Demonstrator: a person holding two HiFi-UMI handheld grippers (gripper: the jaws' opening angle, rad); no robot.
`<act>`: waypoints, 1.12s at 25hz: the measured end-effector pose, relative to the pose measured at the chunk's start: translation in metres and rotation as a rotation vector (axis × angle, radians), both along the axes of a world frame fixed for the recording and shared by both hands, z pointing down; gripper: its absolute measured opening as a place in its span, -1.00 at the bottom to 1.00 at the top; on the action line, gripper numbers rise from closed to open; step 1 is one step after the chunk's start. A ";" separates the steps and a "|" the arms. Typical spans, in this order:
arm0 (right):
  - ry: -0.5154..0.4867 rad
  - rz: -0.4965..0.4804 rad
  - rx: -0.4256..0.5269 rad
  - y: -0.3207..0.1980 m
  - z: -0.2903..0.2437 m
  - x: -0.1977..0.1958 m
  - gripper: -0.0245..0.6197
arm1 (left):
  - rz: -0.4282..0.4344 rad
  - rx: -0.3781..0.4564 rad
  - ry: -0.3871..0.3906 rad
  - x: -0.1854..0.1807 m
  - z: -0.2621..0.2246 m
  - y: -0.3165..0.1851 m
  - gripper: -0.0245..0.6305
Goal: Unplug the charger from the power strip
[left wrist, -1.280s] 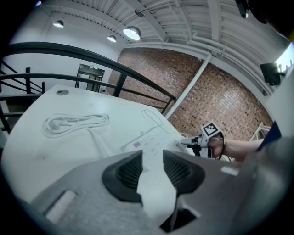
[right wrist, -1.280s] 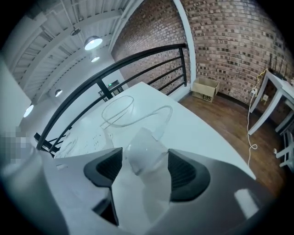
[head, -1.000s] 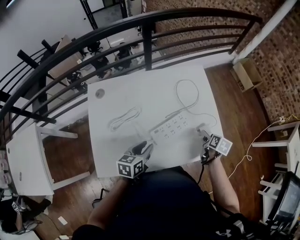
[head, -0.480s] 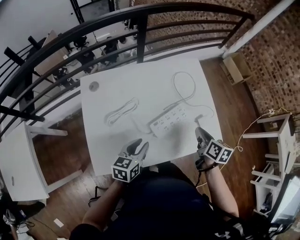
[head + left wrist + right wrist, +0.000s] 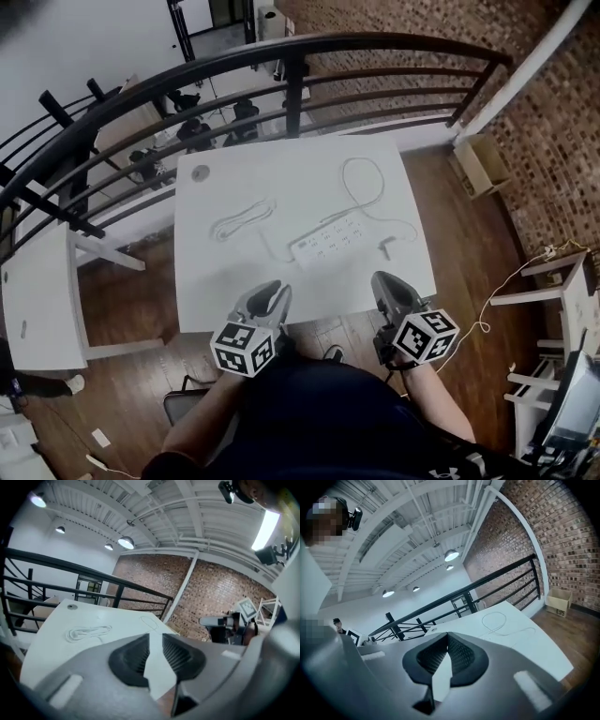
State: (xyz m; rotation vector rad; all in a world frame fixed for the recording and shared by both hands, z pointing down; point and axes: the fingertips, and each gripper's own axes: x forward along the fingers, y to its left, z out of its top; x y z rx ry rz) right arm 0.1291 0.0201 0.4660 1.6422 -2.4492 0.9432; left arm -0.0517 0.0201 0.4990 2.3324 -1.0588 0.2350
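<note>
The white power strip [image 5: 328, 240] lies mid-table on the white table [image 5: 225, 300]. The small white charger [image 5: 386, 247] lies loose on the table just right of the strip, and its thin cable loops [image 5: 364, 178] toward the far edge. My left gripper [image 5: 272, 289] hovers over the table's near edge; its jaws have just been closing, a narrow slit remains, and nothing is between them [image 5: 156, 637]. My right gripper [image 5: 386, 281] hangs near the front right edge, shut and empty [image 5: 447, 637]. Both are well short of the strip.
A coiled white cord [image 5: 244, 223] lies left of the strip, and a round grommet [image 5: 199, 173] sits at the far left corner. A black railing [image 5: 300, 56] runs behind the table. A cardboard box [image 5: 483, 159] stands on the wooden floor at right, a second white table [image 5: 37, 309] at left.
Both grippers have drawn back from the strip and charger toward the person's body and risen above the table's near edge. The charger stays on the table beside the strip.
</note>
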 end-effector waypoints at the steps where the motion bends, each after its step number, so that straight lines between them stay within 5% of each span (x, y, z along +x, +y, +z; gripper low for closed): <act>1: -0.004 -0.012 0.015 0.009 -0.004 0.003 -0.89 | 0.006 0.013 -0.001 0.011 -0.006 0.013 -0.67; 6: 0.013 -0.078 0.082 0.063 -0.013 0.031 -0.89 | -0.001 0.076 0.045 0.074 -0.040 0.074 -0.67; 10: 0.019 -0.114 0.106 0.095 -0.016 0.047 -0.89 | 0.022 0.115 -0.024 0.095 -0.050 0.111 -0.67; 19: 0.031 -0.108 0.143 0.116 -0.025 0.067 -0.89 | 0.003 0.104 -0.013 0.109 -0.052 0.135 -0.69; 28: 0.033 -0.089 0.130 0.122 -0.024 0.048 -0.89 | -0.033 0.087 -0.010 0.073 -0.050 0.151 -0.70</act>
